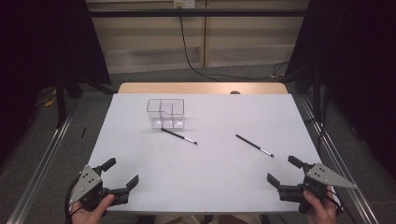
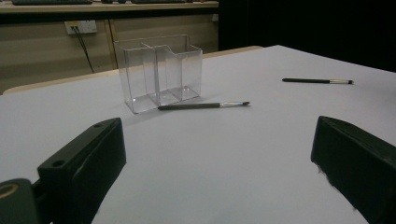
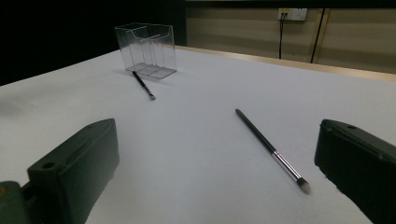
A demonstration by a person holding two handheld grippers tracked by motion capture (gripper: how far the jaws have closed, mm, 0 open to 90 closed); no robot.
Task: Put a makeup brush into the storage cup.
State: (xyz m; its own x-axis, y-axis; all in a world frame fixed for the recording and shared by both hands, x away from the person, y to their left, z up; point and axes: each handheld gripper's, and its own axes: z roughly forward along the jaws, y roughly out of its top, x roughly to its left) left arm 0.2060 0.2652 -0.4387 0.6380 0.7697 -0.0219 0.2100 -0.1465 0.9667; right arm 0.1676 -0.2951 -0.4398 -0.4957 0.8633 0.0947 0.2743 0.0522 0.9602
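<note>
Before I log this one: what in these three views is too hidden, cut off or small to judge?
- Clear organizer, high view: its transparent walls make the number of compartments hard to count.
- Left brush, high view: too small to read its bristle tip.
- Right brush, right gripper view: its tip is blurred.
- Left gripper and right gripper, own views: jaws are cut off by the bottom edge.
</note>
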